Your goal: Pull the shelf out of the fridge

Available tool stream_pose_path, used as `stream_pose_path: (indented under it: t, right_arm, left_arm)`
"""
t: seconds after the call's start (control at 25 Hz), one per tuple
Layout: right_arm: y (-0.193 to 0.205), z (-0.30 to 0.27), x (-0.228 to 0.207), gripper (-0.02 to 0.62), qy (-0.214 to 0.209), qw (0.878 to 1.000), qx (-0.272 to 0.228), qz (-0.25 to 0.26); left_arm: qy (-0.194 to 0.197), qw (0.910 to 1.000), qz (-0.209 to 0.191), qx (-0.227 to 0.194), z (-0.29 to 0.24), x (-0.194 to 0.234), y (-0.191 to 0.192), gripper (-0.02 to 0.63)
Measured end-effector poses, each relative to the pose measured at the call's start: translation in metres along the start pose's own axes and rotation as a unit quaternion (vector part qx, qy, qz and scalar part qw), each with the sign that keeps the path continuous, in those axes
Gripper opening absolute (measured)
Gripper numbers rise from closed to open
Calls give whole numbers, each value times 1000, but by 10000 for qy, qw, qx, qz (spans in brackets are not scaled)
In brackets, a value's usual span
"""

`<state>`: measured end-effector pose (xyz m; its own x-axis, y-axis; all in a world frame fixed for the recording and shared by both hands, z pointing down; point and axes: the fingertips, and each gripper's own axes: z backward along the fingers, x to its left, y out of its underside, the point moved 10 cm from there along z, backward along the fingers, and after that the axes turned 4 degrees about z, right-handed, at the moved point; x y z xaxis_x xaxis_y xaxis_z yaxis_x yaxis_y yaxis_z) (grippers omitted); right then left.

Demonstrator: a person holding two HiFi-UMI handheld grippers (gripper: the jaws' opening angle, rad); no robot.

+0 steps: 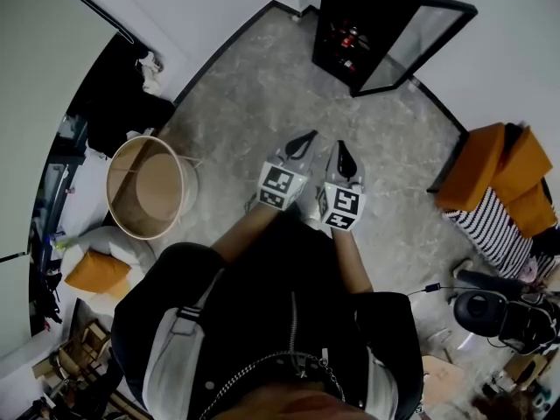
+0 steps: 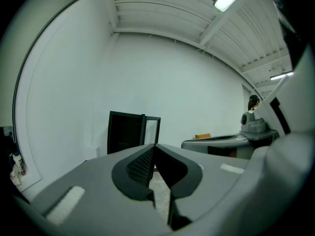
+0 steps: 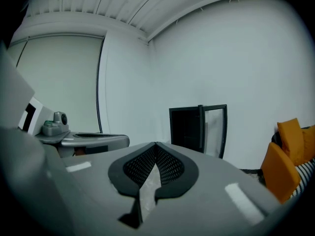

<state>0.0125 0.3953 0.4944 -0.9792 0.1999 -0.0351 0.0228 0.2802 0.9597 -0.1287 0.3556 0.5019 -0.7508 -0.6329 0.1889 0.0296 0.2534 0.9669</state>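
Note:
A small black fridge stands against the far wall with its glass door swung open to the right. Inside it I make out dark shelves with a few red items. The same fridge shows ahead in the left gripper view and in the right gripper view. Both grippers are held side by side over the floor, well short of the fridge. My left gripper is shut with nothing in it. My right gripper is shut and empty too.
A round tan basket stands on the floor at the left. Orange cushions on a striped seat sit at the right, with a dark round appliance nearer me. Dark clothes hang at the left wall. Grey stone floor lies between me and the fridge.

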Motion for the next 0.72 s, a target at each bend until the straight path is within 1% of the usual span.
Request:
stream_pose_path:
  t: [0.24,0.44,0.6,0.72]
  right_arm:
    - [-6,-23,13,2,106,9999,12,58]
    - [-8,-30,15,2,268,9996,4,82]
    - [-4,-38,14,2,351,9994,20,63]
    - [-3,-38,18,2,380,9992,53,86]
  left_arm:
    - [78,9999,54,-67,-7,31,-5,9]
    - [257,9996,58,-92,-15,39,-7,9]
    - [341,9994,27,-95,-27,45,-3,9]
    - [363,9993,74,-90,-28,49,0,9]
